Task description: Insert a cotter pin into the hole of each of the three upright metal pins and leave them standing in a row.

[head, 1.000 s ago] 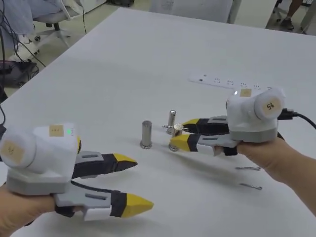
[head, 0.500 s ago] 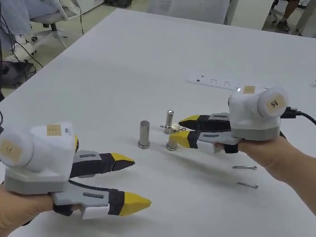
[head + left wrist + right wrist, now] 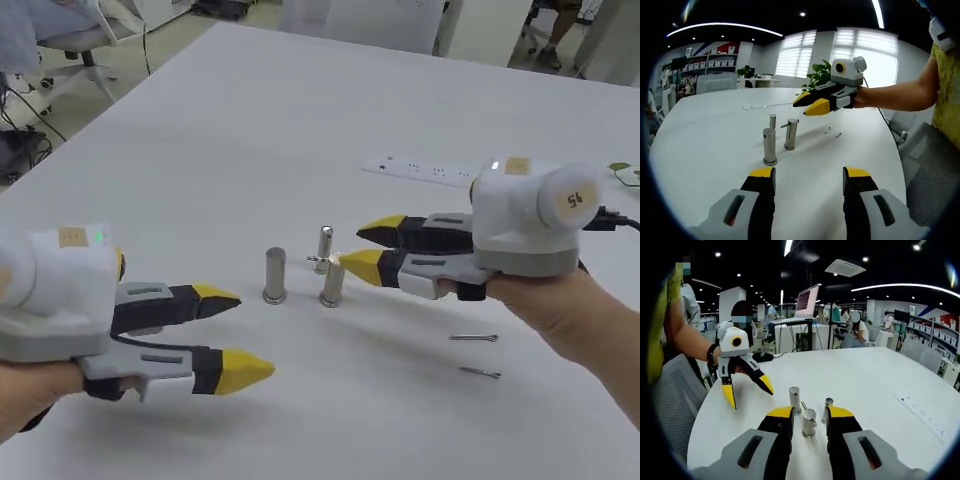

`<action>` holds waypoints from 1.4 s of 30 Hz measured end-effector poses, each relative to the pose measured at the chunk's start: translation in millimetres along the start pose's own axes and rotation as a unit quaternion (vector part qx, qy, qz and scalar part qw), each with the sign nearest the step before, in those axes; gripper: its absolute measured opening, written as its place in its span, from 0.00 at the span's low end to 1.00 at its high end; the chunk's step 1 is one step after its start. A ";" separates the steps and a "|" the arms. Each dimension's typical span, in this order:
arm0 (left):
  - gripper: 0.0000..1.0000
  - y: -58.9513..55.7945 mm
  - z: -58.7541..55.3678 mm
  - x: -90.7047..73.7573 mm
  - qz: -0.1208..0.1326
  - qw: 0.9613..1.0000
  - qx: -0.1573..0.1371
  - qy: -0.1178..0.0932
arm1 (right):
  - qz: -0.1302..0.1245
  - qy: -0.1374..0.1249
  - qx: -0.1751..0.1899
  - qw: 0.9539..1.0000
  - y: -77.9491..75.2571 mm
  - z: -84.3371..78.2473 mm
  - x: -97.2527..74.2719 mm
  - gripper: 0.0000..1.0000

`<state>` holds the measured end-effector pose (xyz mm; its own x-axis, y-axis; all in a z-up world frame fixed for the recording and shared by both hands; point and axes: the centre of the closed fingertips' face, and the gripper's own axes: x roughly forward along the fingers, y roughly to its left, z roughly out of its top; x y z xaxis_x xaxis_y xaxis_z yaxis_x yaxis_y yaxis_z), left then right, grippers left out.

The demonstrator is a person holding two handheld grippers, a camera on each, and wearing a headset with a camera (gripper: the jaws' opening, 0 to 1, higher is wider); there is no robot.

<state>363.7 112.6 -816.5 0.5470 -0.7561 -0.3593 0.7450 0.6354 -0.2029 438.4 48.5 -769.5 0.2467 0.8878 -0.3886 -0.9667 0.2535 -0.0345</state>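
Table (image 3: 250, 120) was white and broad. At lower left the left gripper (image 3: 254, 333) waited, jaws wide and empty. At centre right the right gripper (image 3: 351, 247) had released and eased back, jaws parted. Three metal pins (image 3: 274, 276) stood at centre; a cotter pin (image 3: 318, 260) now sat through the front pin (image 3: 332, 285). Two spare cotter pins (image 3: 472, 338) lay lower right, so probably two insertions remained.

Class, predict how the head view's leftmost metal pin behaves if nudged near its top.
The metal pin is tall on a narrow flared foot, so it probably tips rather than slides. Round and solid-looking, it likely feels heavy and would roll once down.
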 end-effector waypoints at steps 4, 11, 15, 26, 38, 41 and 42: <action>0.53 15.5 7.6 0.6 0.008 1.000 -0.005 -0.012 | -0.006 -0.014 -0.005 1.000 7.0 10.8 -12.0 0.26; 0.51 32.3 16.2 13.2 0.010 1.000 0.000 -0.020 | -0.019 -0.029 -0.006 0.999 19.1 22.9 -36.4 0.27; 0.51 39.0 16.3 22.6 0.005 1.000 0.003 -0.016 | -0.025 -0.021 -0.003 0.999 28.3 14.9 -50.9 0.29; 0.43 46.4 18.3 40.3 -0.003 1.000 0.019 -0.015 | -0.053 0.009 0.045 0.998 41.1 -27.7 -76.8 0.36; 0.32 51.7 19.4 51.5 -0.003 0.999 0.030 -0.021 | -0.087 -0.001 0.073 0.994 37.1 -36.7 -94.2 0.58; 0.29 53.8 20.2 54.8 -0.002 0.999 0.032 -0.022 | -0.091 -0.004 0.077 0.993 35.1 -36.3 -96.0 0.62; 0.27 54.1 20.4 55.8 -0.003 0.999 0.035 -0.022 | -0.093 -0.003 0.075 0.993 34.6 -36.2 -97.0 0.62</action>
<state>442.3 101.6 -829.0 0.5574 -0.7673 -0.3172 0.7725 0.6193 -0.1403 378.6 -42.7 -766.3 0.4206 0.8224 -0.3832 -0.8836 0.4671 0.0328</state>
